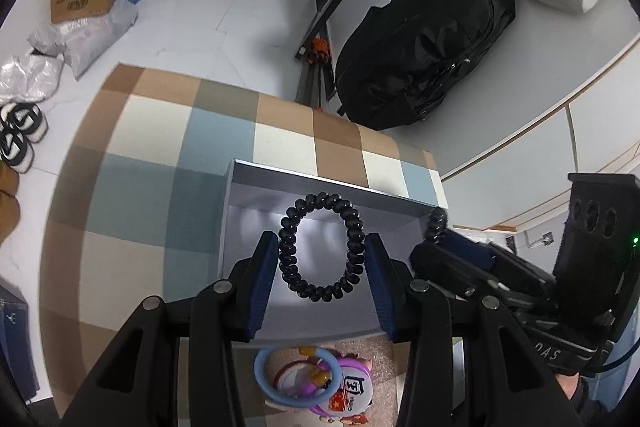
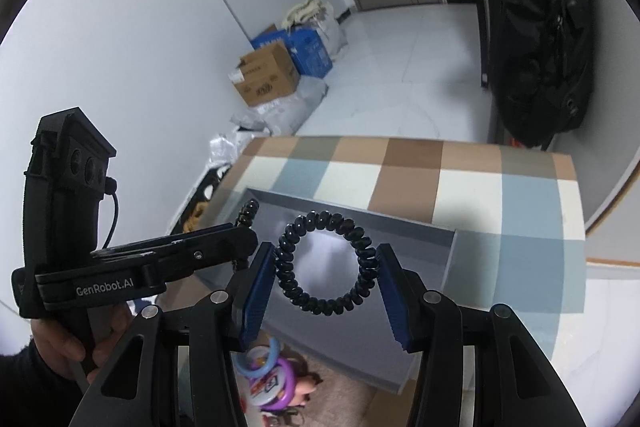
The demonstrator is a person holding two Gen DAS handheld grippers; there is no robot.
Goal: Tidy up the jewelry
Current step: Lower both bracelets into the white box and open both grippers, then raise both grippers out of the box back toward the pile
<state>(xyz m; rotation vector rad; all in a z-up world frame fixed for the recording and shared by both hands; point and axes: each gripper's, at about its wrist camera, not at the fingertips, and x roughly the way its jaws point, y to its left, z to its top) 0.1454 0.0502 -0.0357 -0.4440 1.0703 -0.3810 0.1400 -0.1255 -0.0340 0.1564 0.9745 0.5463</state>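
1. Left gripper [image 1: 322, 259] pinches a black spiral hair tie [image 1: 320, 247] by its sides, held above the open grey box [image 1: 256, 183]
2. Right gripper [image 2: 326, 267] pinches a second black spiral tie [image 2: 326, 263] over the same box, which sits on the checked worktop [image 2: 472, 187]

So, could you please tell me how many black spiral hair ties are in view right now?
2. One spiral hair tie is clamped in the left tongs over the grey box; the other is in the right tongs over the same box. None else seen.
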